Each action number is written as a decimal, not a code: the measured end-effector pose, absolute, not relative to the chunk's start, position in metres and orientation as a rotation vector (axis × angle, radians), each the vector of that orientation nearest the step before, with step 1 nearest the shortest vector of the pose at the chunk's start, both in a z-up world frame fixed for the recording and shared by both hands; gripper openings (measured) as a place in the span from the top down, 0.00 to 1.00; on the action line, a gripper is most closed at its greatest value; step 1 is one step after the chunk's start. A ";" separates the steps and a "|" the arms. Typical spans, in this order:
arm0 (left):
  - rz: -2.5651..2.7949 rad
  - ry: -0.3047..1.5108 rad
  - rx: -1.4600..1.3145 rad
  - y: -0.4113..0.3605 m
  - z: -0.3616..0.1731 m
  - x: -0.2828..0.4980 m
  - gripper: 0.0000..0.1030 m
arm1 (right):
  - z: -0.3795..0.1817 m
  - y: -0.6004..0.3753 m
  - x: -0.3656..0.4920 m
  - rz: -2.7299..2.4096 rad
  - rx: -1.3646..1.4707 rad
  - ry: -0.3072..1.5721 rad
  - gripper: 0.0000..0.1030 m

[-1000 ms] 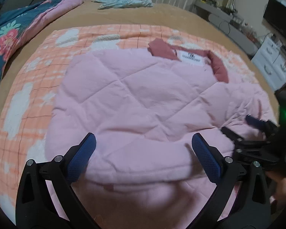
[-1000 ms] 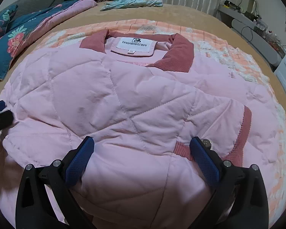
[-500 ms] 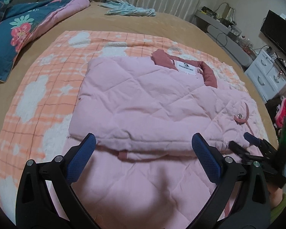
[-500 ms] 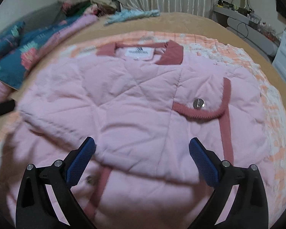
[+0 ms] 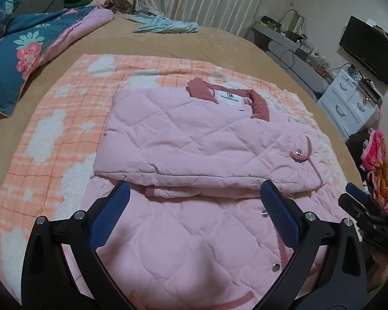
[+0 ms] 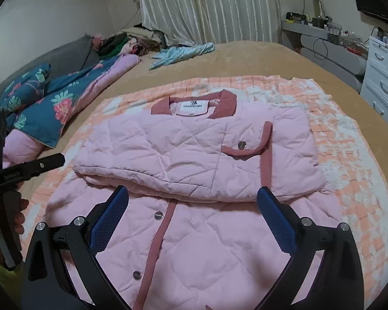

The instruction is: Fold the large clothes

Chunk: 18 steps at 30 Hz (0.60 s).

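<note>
A pink quilted jacket (image 5: 194, 144) (image 6: 194, 155) with dark pink collar and trim lies on an orange checked blanket (image 5: 64, 118) (image 6: 349, 155) on the bed. Its upper part is folded over the lower part, with the fold edge running across just beyond both grippers. My left gripper (image 5: 194, 214) is open and empty above the jacket's lower part. My right gripper (image 6: 191, 217) is open and empty above the buttoned front strip. The right gripper also shows at the right edge of the left wrist view (image 5: 364, 214); the left one shows at the left edge of the right wrist view (image 6: 25, 170).
A blue floral quilt (image 5: 25, 51) (image 6: 51, 103) lies at the left of the bed. A light blue garment (image 5: 165, 24) (image 6: 183, 51) and a clothes pile (image 6: 126, 41) lie at the far end. White drawers (image 5: 349, 103) (image 6: 382, 87) and a shelf stand to the right.
Both grippers have pulled back and up from the jacket. The folded upper part, close under them before, now lies flat and released beyond their fingers.
</note>
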<state>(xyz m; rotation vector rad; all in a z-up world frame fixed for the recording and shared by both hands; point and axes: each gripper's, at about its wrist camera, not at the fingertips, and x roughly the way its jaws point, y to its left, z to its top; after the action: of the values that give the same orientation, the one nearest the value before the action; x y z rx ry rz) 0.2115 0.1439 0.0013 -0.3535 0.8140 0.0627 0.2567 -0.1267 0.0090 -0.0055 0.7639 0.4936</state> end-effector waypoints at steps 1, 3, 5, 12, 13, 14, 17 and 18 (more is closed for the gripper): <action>0.055 0.810 -0.362 0.143 0.004 0.209 0.08 | 0.012 -0.131 0.253 0.489 0.005 0.762 0.04; 0.051 0.798 -0.361 0.141 0.009 0.204 0.08 | 0.016 -0.138 0.247 0.484 0.020 0.761 0.04; 0.050 0.786 -0.353 0.138 0.014 0.198 0.08 | 0.020 -0.145 0.240 0.479 0.030 0.754 0.04; 0.039 0.754 -0.346 0.130 0.030 0.178 0.08 | 0.036 -0.162 0.219 0.469 0.056 0.720 0.04; 0.038 0.749 -0.345 0.129 0.033 0.175 0.08 | 0.039 -0.166 0.216 0.467 0.061 0.713 0.04; 0.034 0.744 -0.345 0.128 0.035 0.172 0.08 | 0.041 -0.169 0.213 0.466 0.066 0.705 0.04; 0.037 0.729 -0.339 0.125 0.041 0.164 0.08 | 0.048 -0.175 0.205 0.455 0.071 0.687 0.04; 0.035 0.723 -0.337 0.124 0.043 0.160 0.08 | 0.051 -0.178 0.202 0.455 0.073 0.681 0.04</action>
<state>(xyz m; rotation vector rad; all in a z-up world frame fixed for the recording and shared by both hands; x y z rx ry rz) 0.1603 0.1236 0.0430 -0.3368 0.7229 0.0351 0.2020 -0.1778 0.0508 0.0729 0.6812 0.4549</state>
